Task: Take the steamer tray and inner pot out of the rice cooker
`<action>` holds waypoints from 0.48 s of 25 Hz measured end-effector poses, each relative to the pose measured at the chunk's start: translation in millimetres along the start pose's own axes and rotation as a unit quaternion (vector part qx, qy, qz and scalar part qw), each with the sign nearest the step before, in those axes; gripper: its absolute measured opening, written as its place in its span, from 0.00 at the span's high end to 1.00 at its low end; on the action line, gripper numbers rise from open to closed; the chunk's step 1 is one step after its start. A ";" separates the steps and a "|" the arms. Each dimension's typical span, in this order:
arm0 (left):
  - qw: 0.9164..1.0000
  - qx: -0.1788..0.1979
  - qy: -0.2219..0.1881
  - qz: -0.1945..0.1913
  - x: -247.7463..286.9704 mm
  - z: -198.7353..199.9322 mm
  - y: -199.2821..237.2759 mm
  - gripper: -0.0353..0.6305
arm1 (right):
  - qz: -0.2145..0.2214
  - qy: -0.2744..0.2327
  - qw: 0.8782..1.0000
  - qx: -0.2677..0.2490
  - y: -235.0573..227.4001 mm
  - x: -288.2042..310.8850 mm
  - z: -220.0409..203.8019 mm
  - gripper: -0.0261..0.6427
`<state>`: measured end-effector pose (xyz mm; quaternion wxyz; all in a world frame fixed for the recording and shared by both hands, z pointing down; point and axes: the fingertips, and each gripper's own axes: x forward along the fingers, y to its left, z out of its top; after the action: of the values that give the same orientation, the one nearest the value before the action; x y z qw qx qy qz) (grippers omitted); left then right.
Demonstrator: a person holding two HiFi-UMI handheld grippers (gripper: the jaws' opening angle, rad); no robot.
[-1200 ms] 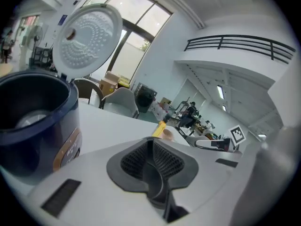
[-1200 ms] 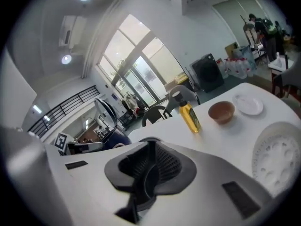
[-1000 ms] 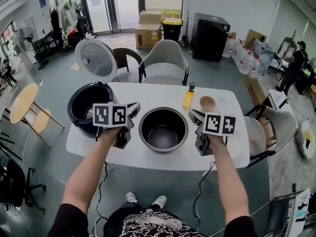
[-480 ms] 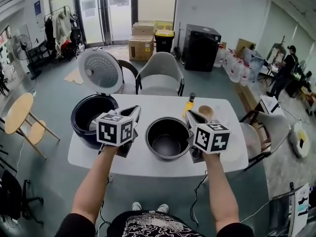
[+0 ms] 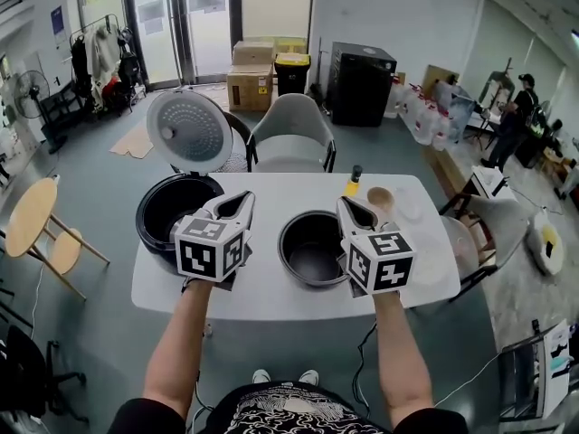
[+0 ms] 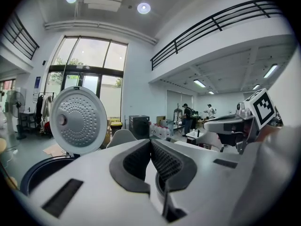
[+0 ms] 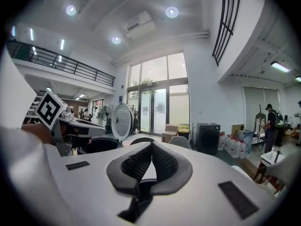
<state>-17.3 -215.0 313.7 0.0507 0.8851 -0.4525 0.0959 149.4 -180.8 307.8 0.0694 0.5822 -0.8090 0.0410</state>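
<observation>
Between left tool and right tool, on the white surface: inner pot. Rice cooker, lid raised, just left of left tool. Both tools' jaws pressed together, nothing held.

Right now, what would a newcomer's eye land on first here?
The left gripper and right gripper, both shut and empty, held above the white table. Between them sits the dark inner pot, and at the table's left end the rice cooker gapes open, its round lid upright.
</observation>
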 end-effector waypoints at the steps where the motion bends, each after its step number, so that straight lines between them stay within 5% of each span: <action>1: 1.000 0.002 -0.001 0.001 -1.0 -0.8 1.2 0.93 | -0.003 -0.001 1.000 -0.001 -0.2 0.1 -0.9 0.94; 12: 1.000 0.008 -0.011 0.022 -10.6 1.3 10.1 0.93 | -0.021 -0.006 1.000 -0.020 2.3 -2.1 3.0 0.94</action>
<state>-31.4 -212.7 310.2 0.0362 0.8763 -0.4717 0.0911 147.7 -178.5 304.5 0.0775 0.5974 -0.7979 0.0197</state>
